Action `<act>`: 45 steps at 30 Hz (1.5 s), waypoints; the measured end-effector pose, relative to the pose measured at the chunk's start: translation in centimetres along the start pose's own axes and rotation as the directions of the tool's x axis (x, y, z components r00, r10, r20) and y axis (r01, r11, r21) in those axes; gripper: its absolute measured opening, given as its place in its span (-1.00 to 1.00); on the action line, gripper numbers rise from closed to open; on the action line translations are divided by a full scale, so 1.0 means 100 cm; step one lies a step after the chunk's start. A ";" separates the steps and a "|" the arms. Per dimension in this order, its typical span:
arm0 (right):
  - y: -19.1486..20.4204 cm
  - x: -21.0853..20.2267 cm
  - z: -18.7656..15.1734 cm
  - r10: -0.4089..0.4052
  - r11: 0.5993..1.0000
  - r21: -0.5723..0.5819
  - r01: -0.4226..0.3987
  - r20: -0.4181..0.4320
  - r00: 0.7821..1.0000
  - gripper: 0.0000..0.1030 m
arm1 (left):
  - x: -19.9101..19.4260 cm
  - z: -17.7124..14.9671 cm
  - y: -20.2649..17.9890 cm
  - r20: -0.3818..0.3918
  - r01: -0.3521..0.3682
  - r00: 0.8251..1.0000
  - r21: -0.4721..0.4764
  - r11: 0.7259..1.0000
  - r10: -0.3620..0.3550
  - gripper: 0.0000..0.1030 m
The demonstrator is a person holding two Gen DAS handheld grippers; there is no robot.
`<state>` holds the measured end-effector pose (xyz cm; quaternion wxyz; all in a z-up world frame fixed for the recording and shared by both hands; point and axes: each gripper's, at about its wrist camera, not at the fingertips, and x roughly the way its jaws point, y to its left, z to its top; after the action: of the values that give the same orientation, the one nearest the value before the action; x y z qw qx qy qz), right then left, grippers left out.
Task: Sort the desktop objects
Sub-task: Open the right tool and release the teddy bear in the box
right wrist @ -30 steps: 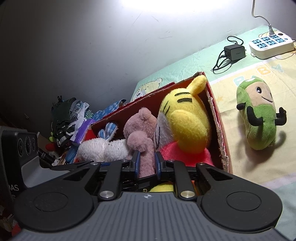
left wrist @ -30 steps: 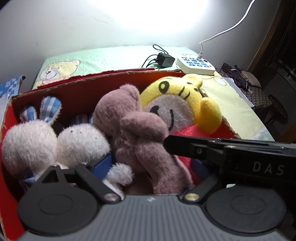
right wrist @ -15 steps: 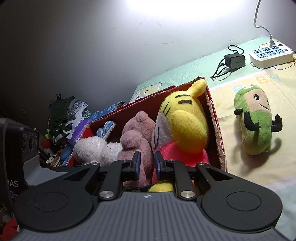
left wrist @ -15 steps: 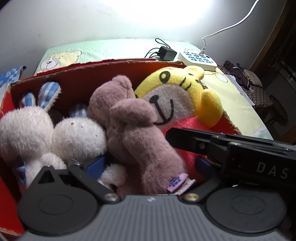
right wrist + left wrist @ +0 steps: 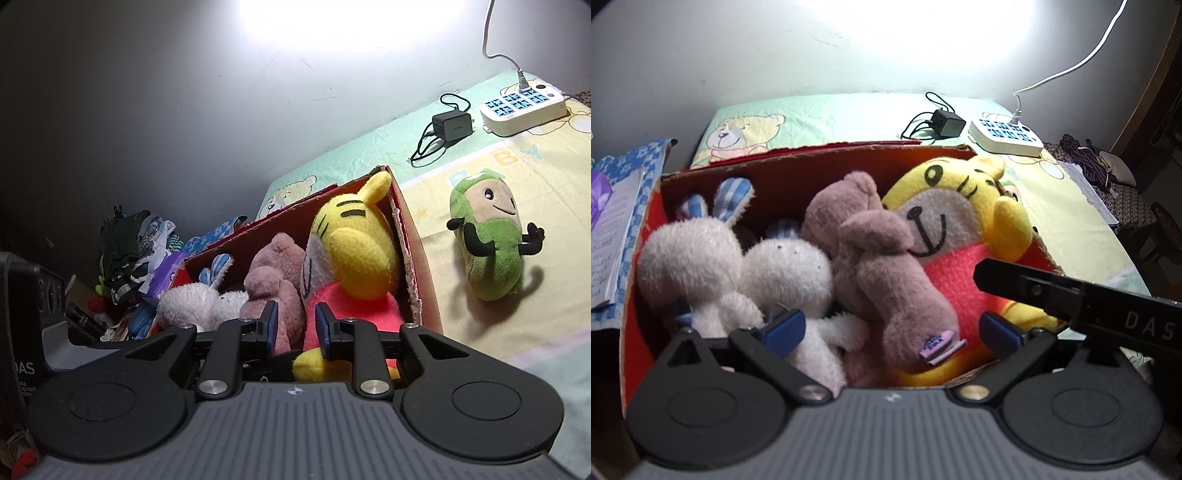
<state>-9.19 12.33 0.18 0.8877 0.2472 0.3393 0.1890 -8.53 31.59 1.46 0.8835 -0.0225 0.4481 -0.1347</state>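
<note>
Right up close, the left gripper point(image 5: 890, 328) hangs over the near end of the red cardboard box point(image 5: 812, 158), its jaws spread wide and gripping nothing; the mauve plush bear point(image 5: 879, 266) lies between the blue pads, untouched, packed in with the white bunny point(image 5: 738, 269) and the yellow tiger plush point(image 5: 960, 206). The right gripper point(image 5: 293, 326) sits at the box's near edge too, jaws just parted a little, a narrow gap with nothing caught in it.

Now look past the box wall: one toy is not yet sorted. The green plush point(image 5: 491, 240) lies out on the baby-print mat point(image 5: 554, 177), to the right of the box and further out than the right-hand jaws, well apart from them. Its long axis runs roughly away from the camera, tilted a touch leftward at the head. The right hand looks the nearer one, so my guess is a swing rightward and forward, closing across the toy's narrow waist.

Further back, a black charger point(image 5: 452, 125) and a white power strip point(image 5: 524, 107) rest near the wall.
</note>
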 end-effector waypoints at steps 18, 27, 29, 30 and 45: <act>0.007 -0.008 0.001 -0.019 1.000 0.023 0.019 0.016 1.000 -0.51 | -0.015 0.002 0.006 0.013 -0.108 0.994 -0.016 0.994 0.108 0.97; 0.014 -0.010 -0.001 -0.043 0.999 -0.001 0.043 0.021 0.999 -0.50 | -0.014 0.000 0.006 0.008 -0.112 0.994 -0.023 0.993 0.112 0.98; 0.014 -0.010 -0.001 -0.058 0.998 -0.009 0.058 0.023 0.998 -0.50 | -0.012 -0.001 0.006 0.002 -0.112 0.994 -0.024 0.993 0.112 0.98; 0.015 -0.010 -0.002 -0.067 0.998 -0.013 0.067 0.023 0.997 -0.50 | -0.011 -0.001 0.006 0.000 -0.112 0.994 -0.025 0.993 0.112 0.98; 0.016 -0.014 -0.007 -0.089 0.996 -0.017 0.090 0.040 0.995 -0.50 | -0.005 -0.008 0.006 -0.031 -0.107 0.994 -0.038 0.994 0.106 0.98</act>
<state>-10.91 13.12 1.29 0.9040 0.2272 0.3308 0.1471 -9.30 32.34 1.26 0.8822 -0.0142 0.4640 -0.0787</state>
